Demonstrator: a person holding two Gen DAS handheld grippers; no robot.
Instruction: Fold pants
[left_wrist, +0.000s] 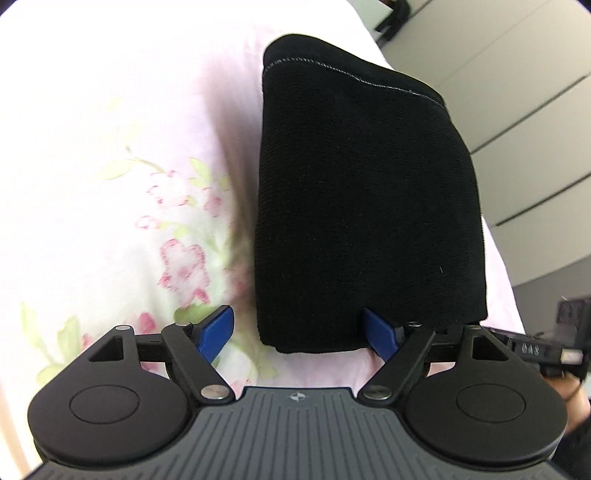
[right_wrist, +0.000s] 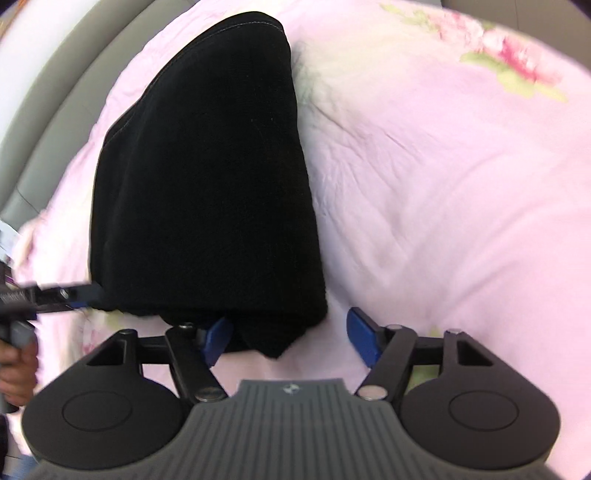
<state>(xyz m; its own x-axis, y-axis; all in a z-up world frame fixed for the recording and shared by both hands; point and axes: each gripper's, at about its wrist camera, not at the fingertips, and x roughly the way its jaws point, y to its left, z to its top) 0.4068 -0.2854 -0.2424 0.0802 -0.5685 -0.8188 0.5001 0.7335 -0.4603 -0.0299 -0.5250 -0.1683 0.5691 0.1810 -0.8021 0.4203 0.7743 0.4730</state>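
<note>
**Pants lie folded on the bed as both claws let go**

While the pink floral bedsheet (left_wrist: 110, 155) filled most of both views, the black pants (left_wrist: 354, 206) lay on it as a compact, thick rectangle, several layers deep, close to the bed's edge. Judged from that shape, the folding itself looked finished or nearly so, and the step in hand was the release at the near end of the bundle.

Spread wide, the left gripper (left_wrist: 299, 332) had one blue finger on bare sheet and the other against the near corner of the pants, pinching nothing. The right gripper (right_wrist: 291, 334) also stood apart, less widely: one finger was tucked at the loose near edge of the cloth, the other clear over the sheet, and no pinch showed.

A next move, if any was needed, would call for drawing both claws back without snagging that edge, or for tidying the point of fabric poking out of the near end.

From the left wrist, a stitched hem (left_wrist: 343, 70) ran across the far end of the bundle, and grey cabinet panels (left_wrist: 517, 122) stood beyond the bed. From the right wrist, the uneven near edge (right_wrist: 273, 347) was plain, which the left view hid, along with a grey padded bed frame (right_wrist: 44, 118) and the hand (right_wrist: 18, 369) holding the other gripper.
</note>
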